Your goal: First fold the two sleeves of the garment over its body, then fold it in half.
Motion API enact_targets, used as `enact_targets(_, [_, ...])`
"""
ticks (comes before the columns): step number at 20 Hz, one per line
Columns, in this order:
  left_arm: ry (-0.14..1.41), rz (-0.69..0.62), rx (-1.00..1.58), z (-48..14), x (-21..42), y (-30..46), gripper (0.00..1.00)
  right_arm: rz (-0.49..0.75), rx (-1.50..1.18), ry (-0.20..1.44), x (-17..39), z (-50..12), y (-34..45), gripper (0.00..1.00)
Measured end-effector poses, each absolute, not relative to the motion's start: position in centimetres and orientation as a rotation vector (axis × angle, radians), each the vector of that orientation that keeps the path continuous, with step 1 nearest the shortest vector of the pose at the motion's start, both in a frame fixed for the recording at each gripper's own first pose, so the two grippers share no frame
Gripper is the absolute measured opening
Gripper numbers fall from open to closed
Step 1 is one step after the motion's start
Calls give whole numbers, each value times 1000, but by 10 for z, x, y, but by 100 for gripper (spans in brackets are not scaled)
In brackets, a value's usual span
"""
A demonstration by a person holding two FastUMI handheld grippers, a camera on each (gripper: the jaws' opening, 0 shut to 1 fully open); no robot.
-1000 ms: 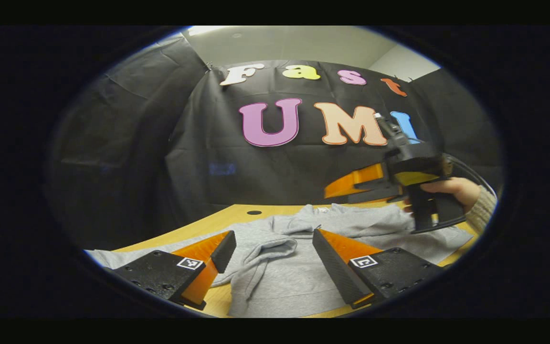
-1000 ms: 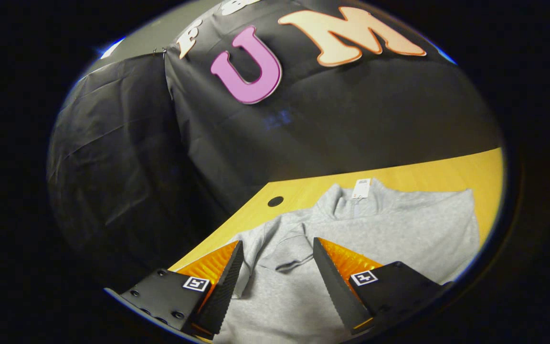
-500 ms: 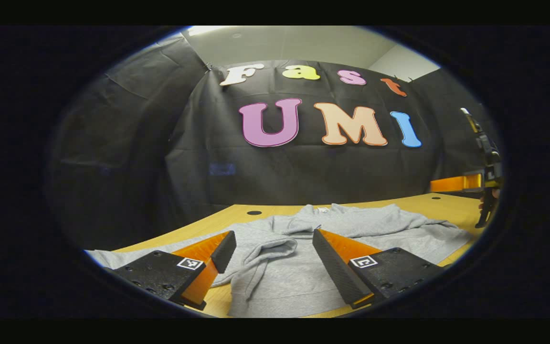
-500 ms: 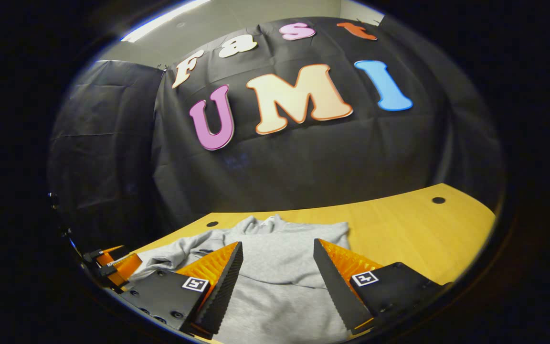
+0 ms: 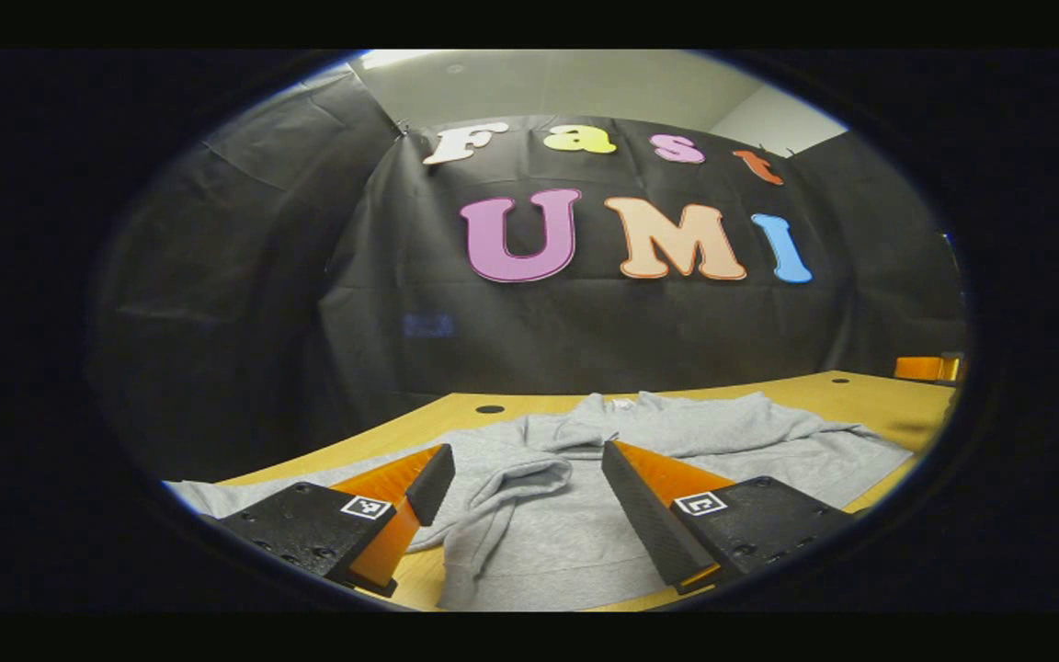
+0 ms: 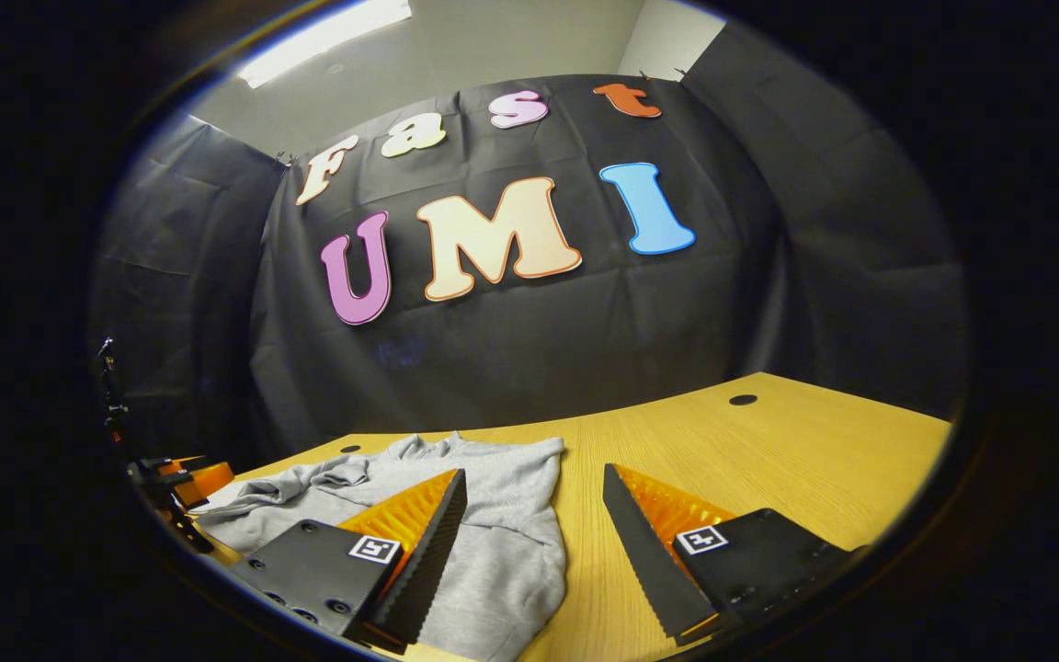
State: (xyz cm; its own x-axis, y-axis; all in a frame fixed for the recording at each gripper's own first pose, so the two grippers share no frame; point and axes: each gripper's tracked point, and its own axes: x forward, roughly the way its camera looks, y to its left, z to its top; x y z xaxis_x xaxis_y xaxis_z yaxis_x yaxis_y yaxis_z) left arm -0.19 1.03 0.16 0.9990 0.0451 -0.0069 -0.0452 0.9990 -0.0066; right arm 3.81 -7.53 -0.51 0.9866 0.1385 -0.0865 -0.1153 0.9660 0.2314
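Pulling away to the right edge of the left gripper view, the right gripper [image 6: 529,542] leaves its sleeve folded onto the garment [image 5: 677,441] lying low-centre on the surface [image 6: 768,450]; both fingers gape wide, empty

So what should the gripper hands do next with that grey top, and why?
Probably bring both open grippers, left gripper and right gripper, to the grey garment's near hem for the half fold: its sleeve already lies bunched across the body, and neither holds any cloth.
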Motion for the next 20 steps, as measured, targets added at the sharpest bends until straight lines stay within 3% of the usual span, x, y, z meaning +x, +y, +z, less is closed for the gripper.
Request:
enact_targets(13, [45,44,15,-4,-6,19,95,139,97,49,27,-12,-60,93])
enact_targets(14, [74,60,36,-11,-12,29,93,147,69,46,28,-13,-55,93])
enact_targets(15, [92,85,52,-11,-22,44,99,170,55,43,26,-13,-49,94])
enact_targets(16, [105,123,66,-7,-36,65,93,181,62,51,22,-11,-45,94])
enact_targets(20, [177,329,98,7,-93,159,93,178,62,46,26,-12,-47,95])
